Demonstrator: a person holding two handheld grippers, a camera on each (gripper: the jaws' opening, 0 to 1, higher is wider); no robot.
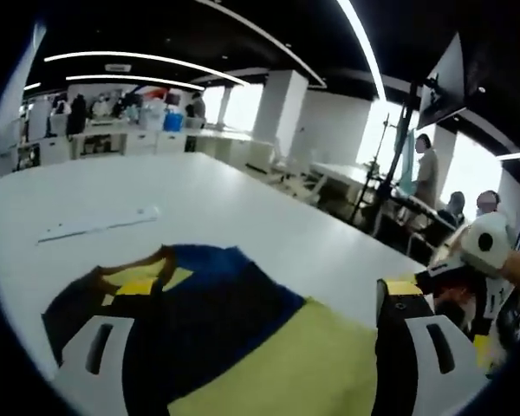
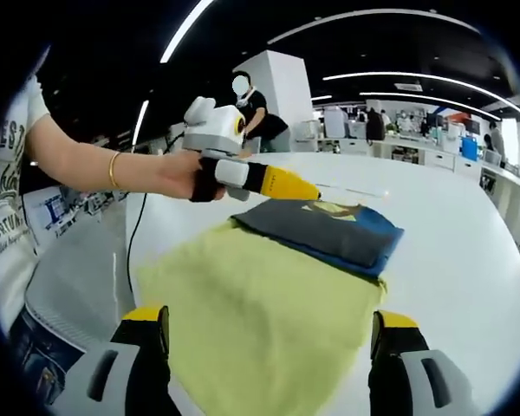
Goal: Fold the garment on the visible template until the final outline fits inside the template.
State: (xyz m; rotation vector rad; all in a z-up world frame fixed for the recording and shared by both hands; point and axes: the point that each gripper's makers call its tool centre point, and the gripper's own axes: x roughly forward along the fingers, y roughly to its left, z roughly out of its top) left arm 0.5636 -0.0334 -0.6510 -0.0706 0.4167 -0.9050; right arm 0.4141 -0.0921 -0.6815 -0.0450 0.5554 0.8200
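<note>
Looking down my right tongs, I see the garment lying flat on the white table, yellow-green below and a dark blue part folded at the far end; these jaws stand wide with nothing in them. My left tongs hover at the blue part's edge, also wide in their own view. I judge the cloth light, limp and apt to slide, so I would pinch an edge or corner. No template outline is clear.
</note>
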